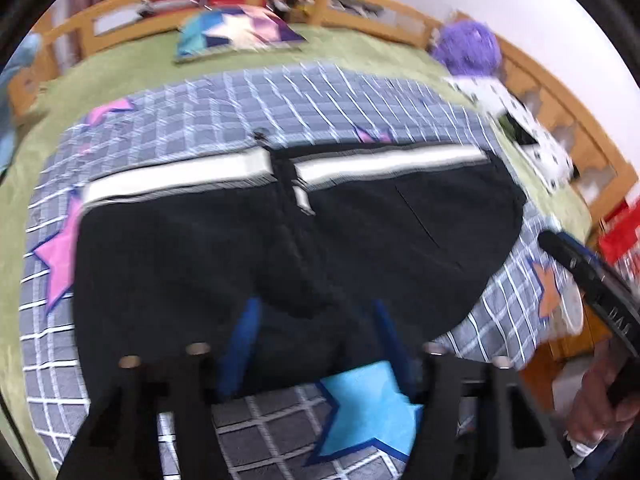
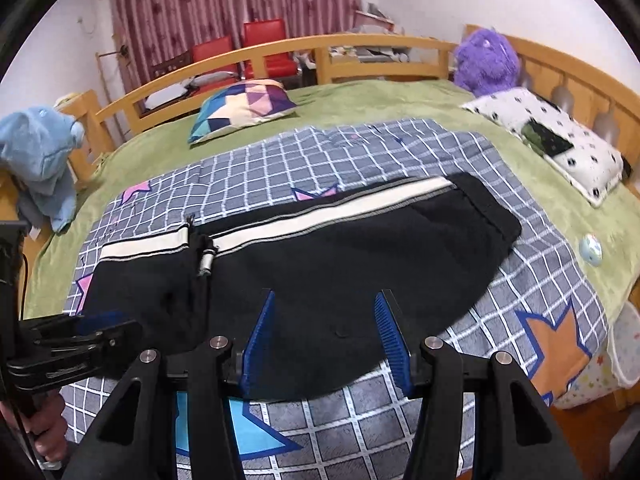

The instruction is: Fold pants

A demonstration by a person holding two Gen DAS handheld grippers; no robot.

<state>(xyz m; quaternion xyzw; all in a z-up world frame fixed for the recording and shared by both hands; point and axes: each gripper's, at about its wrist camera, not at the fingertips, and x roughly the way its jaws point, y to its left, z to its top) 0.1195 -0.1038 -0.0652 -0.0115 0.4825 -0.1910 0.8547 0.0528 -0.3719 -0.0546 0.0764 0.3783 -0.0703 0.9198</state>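
Note:
Black pants (image 1: 240,248) with a white side stripe (image 1: 176,178) lie folded flat on the checked quilt (image 1: 280,104); they also show in the right wrist view (image 2: 360,264). My left gripper (image 1: 316,312) is open, its blue pads over the near edge of the pants; this view is blurred. My right gripper (image 2: 326,312) is open and empty, hovering over the near edge of the pants. The left gripper also shows at the left in the right wrist view (image 2: 100,320); the right gripper's body shows at the right in the left wrist view (image 1: 592,280).
The quilt lies on a green bedspread (image 2: 360,100) in a wooden bed frame (image 2: 280,50). A patchwork pillow (image 2: 244,108), a spotted pillow (image 2: 552,140), a purple plush (image 2: 486,60) and a blue plush (image 2: 40,152) sit around the edges. A small ball (image 2: 590,249) lies at right.

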